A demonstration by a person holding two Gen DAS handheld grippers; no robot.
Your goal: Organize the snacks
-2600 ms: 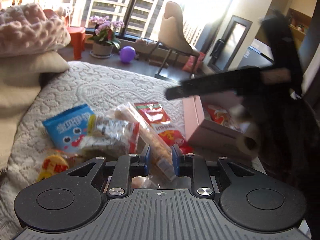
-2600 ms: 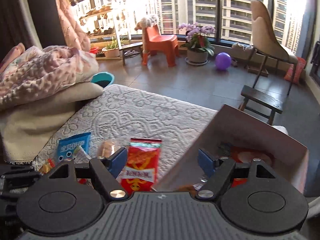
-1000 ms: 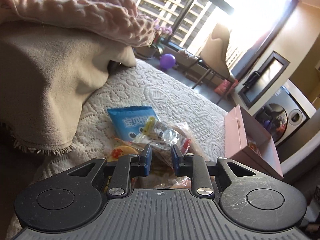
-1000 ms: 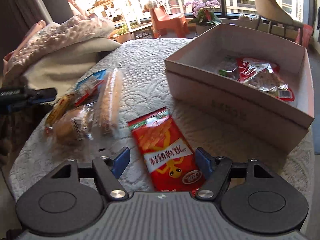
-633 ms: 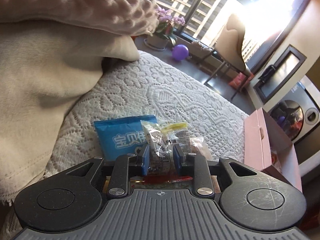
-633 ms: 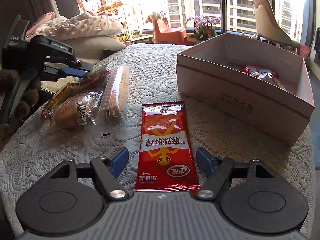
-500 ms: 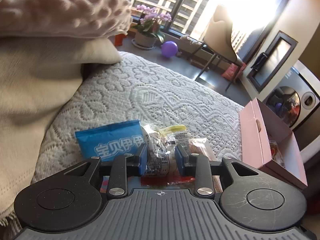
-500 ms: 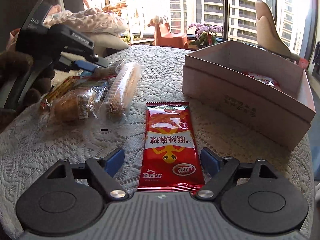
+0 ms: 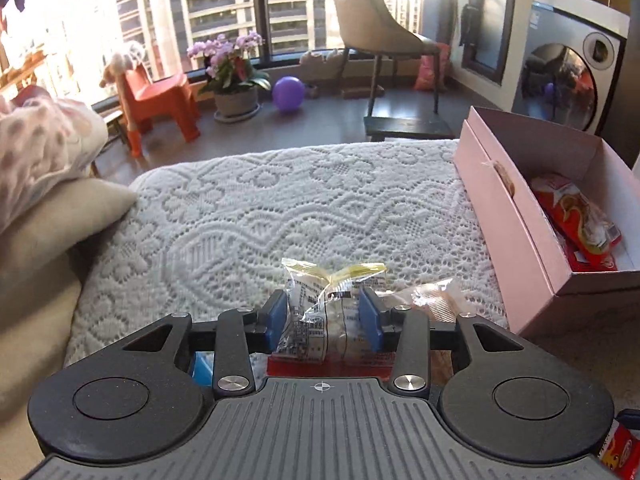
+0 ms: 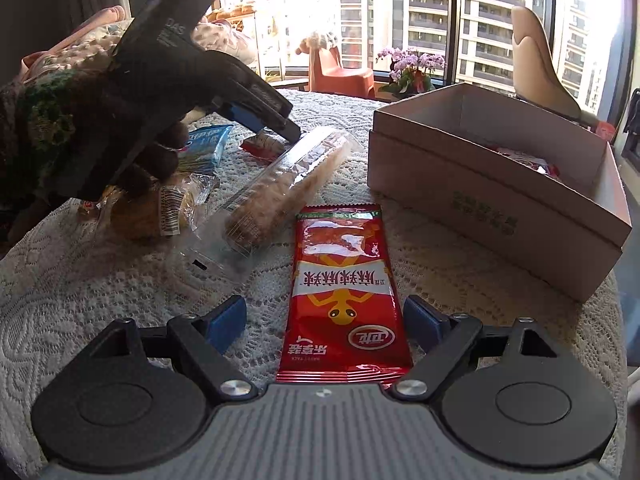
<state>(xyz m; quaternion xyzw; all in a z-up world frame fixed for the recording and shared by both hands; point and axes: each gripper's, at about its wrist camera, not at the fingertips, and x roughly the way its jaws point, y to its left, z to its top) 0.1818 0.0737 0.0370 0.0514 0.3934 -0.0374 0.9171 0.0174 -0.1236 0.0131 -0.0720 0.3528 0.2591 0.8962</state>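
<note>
My left gripper is shut on a small clear snack packet with a yellow seal, held above the lace cloth. In the right wrist view the left gripper holds that packet over the snack pile. My right gripper is open, its fingers either side of a flat red snack packet that lies on the table. The pink box stands to the right with red snacks inside; it also shows in the right wrist view.
A long clear biscuit sleeve, a wrapped bun and a blue packet lie at the left of the lace-covered table. Folded blankets lie at the far left. A chair and a flowerpot stand beyond.
My left gripper has lifted the clear packet off the pile and swung right toward the box. My right gripper has stayed open around the red packet.
</note>
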